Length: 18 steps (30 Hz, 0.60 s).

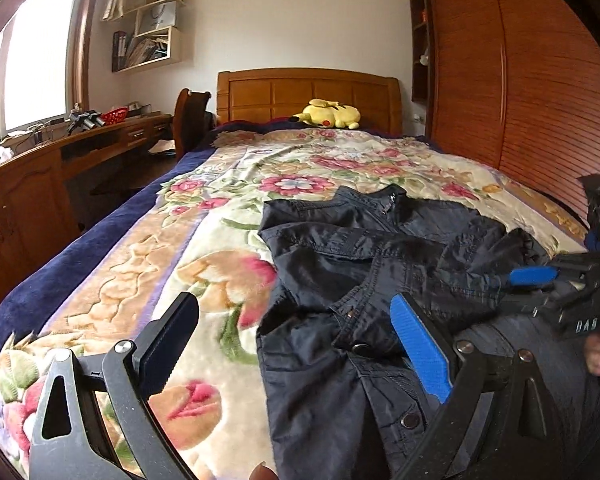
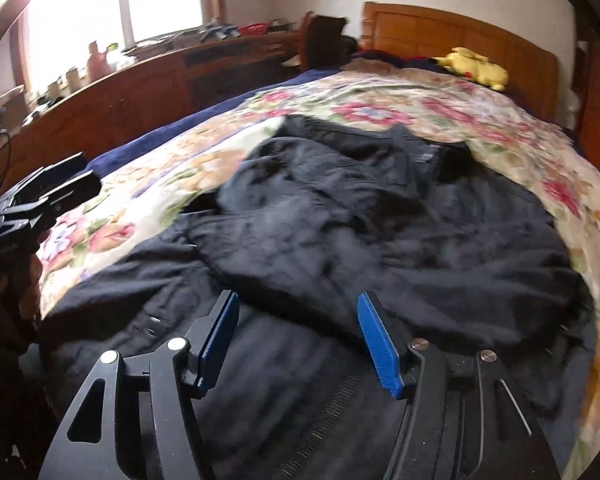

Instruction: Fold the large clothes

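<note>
A dark navy jacket (image 1: 380, 248) with snap buttons lies spread and rumpled on the floral blanket (image 1: 228, 184), its collar toward the headboard. My left gripper (image 1: 296, 340) stands wide open at the jacket's near left edge, one finger over the blanket and the blue pad (image 1: 420, 348) over the button placket, gripping nothing. In the right wrist view, my right gripper (image 2: 300, 340) is open low over the jacket (image 2: 380, 220) near its hem, with both blue pads clear of the cloth. Its blue pad (image 1: 534, 276) shows at the jacket's right side. The left gripper's fingers (image 2: 72, 188) appear at the left edge.
A yellow plush toy (image 1: 328, 114) lies by the wooden headboard (image 1: 308, 88). A wooden desk (image 1: 80, 148) with clutter and a chair (image 1: 190, 120) run along the bed's left side. A slatted wardrobe (image 1: 520, 80) stands close on the right. A person's fingers (image 1: 596, 352) hold the right gripper.
</note>
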Tool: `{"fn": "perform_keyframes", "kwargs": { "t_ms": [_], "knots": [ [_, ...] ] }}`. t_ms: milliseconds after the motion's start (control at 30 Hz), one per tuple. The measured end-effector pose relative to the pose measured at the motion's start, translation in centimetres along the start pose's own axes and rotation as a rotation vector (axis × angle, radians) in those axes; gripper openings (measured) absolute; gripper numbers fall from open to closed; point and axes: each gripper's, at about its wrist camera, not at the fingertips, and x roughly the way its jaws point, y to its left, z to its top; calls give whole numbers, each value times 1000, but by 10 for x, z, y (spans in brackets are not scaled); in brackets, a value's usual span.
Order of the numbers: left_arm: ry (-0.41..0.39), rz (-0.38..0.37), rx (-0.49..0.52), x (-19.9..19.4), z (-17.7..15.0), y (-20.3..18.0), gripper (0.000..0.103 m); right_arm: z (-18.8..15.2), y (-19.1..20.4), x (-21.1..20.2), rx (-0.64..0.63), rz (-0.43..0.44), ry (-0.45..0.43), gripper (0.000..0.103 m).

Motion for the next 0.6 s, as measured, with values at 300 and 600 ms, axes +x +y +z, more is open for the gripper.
{"fn": "perform_keyframes", "kwargs": {
  "t_ms": [300,600],
  "knots": [
    [42,-47,37,8,-2,-20,97,-38,-63,-8,99,-233,2,64],
    [86,-49,84,20,4,-44,97,-54,-88,-12,148,-275,36,64]
  ]
}}
